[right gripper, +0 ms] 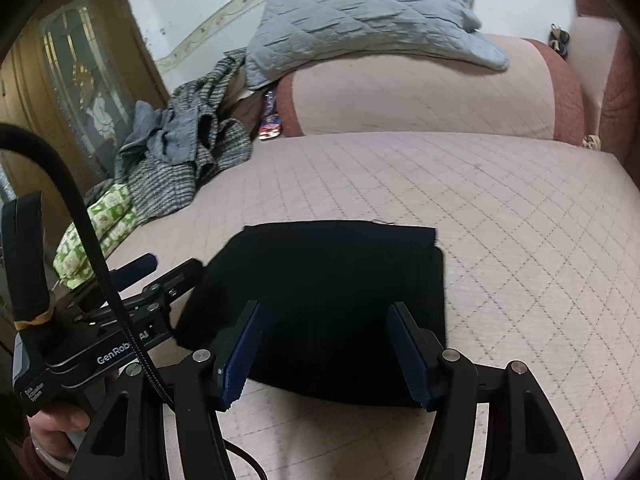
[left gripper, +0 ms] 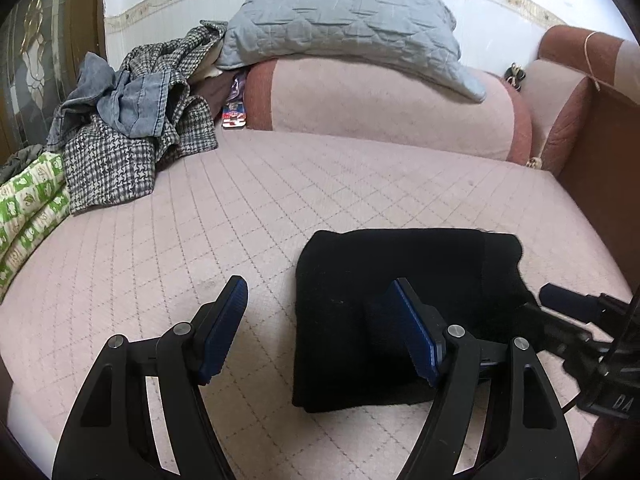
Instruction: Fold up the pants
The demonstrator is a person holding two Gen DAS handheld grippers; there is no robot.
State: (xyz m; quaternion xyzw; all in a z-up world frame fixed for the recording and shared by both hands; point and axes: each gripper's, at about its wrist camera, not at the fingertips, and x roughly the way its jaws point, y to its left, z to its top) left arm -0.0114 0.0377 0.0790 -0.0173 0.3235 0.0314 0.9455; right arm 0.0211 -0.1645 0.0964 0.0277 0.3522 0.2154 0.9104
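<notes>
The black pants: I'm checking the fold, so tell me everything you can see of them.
The black pants lie folded into a compact, roughly square, layered bundle, flat on the pink quilted bed cover. The fabric looks dark, matte and soft, with no detail visible. Both the left gripper and right gripper are open above it, gripping nothing.

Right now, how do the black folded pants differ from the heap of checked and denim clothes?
The black folded pants lie flat as a neat rectangle; the heap of checked and denim clothes is crumpled and piled up. The pants are plain black and near both grippers; the heap is patterned and far left. Both rest on the pink quilted bed cover.
</notes>
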